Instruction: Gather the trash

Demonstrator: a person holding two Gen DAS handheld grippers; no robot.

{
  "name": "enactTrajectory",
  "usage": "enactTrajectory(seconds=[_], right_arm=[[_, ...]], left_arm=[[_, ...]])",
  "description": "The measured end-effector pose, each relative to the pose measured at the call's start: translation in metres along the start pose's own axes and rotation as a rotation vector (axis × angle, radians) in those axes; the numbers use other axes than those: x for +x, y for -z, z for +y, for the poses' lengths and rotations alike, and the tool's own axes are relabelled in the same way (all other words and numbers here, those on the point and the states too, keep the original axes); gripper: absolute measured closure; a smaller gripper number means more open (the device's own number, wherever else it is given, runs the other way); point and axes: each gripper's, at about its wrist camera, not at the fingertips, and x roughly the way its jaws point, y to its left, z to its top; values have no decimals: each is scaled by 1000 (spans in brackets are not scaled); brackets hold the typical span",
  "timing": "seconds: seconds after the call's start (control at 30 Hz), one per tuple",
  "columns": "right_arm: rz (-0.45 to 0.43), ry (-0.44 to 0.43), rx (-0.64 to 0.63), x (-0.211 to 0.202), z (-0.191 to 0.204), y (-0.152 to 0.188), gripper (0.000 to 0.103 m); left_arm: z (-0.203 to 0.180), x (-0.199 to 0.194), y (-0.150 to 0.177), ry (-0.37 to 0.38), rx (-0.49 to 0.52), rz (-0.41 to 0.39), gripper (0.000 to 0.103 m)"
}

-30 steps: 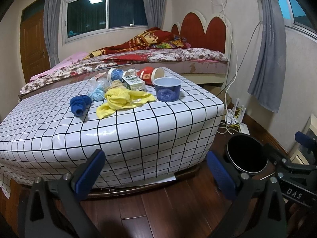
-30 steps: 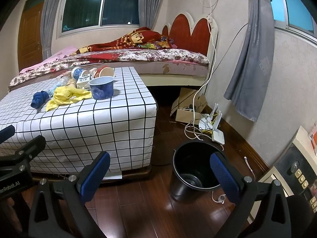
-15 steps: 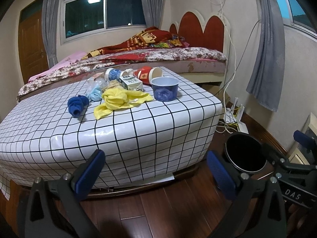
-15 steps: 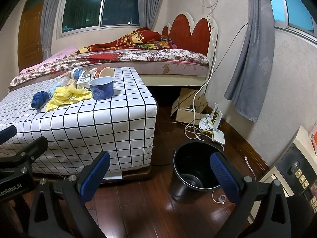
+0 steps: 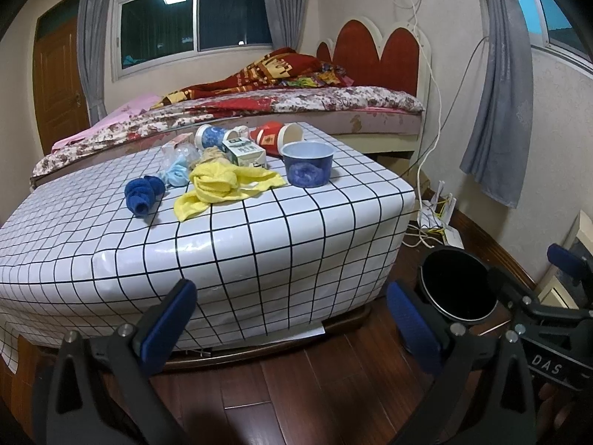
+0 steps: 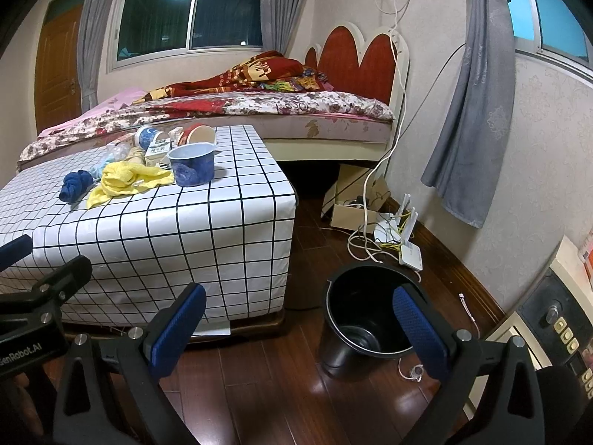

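Trash (image 5: 237, 170) waits far ahead of both wide-spread claws — left claw (image 5: 292, 328), right claw (image 6: 300, 332) — we must reach first.

Cups (image 5: 276, 135), carton (image 5: 244, 152) and cloths (image 5: 222, 185) lie on the surface (image 5: 259, 244); bed (image 5: 296, 107) behind — bucket (image 6: 367, 319) on the floor, right.

- table (image 5: 259, 230) in checked cloth; at its 12 o'clock end: blue bowl (image 5: 307, 164), yellow cloth (image 5: 222, 185), blue rag (image 5: 142, 194), carton (image 5: 244, 152), tipped cups (image 5: 276, 136)
- wood floor (image 6: 259, 382); black bucket (image 6: 365, 328) at the table's 3 o'clock
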Motion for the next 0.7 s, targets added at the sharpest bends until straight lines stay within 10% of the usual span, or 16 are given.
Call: enactTrajectory(seconds=[0.7], right_arm=[[-57,-219,-116,56,50,-54,1]], left_arm=[[88,46,-28,-130,-117,28,0]])
